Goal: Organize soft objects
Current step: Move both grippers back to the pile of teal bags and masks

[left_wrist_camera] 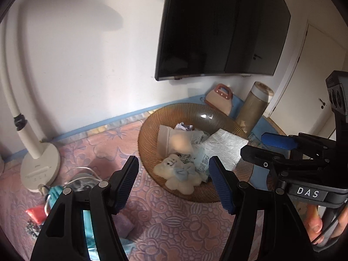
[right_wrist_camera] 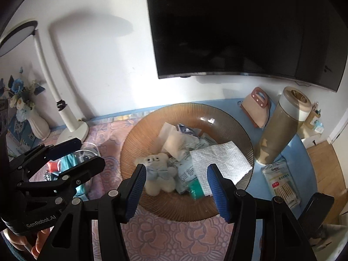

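With my left gripper [left_wrist_camera: 174,183] and right gripper [right_wrist_camera: 176,190] both parted and empty, I judge most done: the cream plush bear [right_wrist_camera: 157,170] lies at seven o'clock in the ribbed amber glass bowl [right_wrist_camera: 217,208], teal cloth [right_wrist_camera: 72,159] remaining outside at nine.

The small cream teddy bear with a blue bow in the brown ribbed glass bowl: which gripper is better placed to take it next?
Probably the right gripper. Its open, empty fingers frame the small cream teddy bear in the brown ribbed glass bowl. The left gripper is open too, but stands off to the side.
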{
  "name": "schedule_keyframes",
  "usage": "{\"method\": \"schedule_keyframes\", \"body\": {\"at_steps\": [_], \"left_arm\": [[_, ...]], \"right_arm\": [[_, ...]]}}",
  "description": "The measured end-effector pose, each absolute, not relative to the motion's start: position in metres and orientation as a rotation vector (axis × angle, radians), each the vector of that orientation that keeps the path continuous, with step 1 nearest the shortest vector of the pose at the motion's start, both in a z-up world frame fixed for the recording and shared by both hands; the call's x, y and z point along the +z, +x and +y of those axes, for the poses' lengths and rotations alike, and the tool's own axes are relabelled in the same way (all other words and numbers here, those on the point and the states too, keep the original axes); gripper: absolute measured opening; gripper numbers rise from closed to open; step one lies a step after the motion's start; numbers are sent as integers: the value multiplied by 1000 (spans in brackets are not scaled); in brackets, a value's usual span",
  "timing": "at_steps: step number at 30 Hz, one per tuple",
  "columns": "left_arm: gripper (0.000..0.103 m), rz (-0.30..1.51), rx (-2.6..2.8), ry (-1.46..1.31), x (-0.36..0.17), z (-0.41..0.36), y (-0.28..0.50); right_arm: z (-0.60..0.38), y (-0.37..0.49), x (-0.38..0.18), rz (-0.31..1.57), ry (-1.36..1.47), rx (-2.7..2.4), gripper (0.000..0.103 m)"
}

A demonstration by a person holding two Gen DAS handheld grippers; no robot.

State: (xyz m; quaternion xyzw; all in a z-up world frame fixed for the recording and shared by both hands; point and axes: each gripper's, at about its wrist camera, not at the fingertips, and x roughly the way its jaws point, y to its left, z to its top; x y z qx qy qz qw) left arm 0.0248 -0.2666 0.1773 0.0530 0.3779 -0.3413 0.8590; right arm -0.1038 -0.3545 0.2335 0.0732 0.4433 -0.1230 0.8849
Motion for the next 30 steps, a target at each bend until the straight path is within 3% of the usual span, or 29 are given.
{"method": "schedule_keyframes", "body": {"at_steps": [2, 4, 7, 8, 10, 19, 30], "left_arm": [[66, 746, -701, 90, 191, -241, 12], [83, 715, -675, 69, 202, -214, 3], [95, 661, -600, 35, 218, -161, -11], [96, 642, -554, 25, 221, -143, -14], [97, 600, -465, 11, 229, -108, -24], [98, 479, -200, 69, 239, 1, -81], [98, 570, -213, 40, 176, 38, -102]], "right_arm": [[-335, -113, 248, 881, 134, -243, 57], [-315, -120, 261, 844, 130, -222, 58], [-287, -129, 273, 805, 157, -156, 67], [-277, -131, 275, 794, 161, -132, 74], [-256, -135, 278, 772, 140, -106, 78], [-169, -148, 264, 752, 13, -60, 78], [-145, -149, 218, 839, 37, -74, 79]]}}
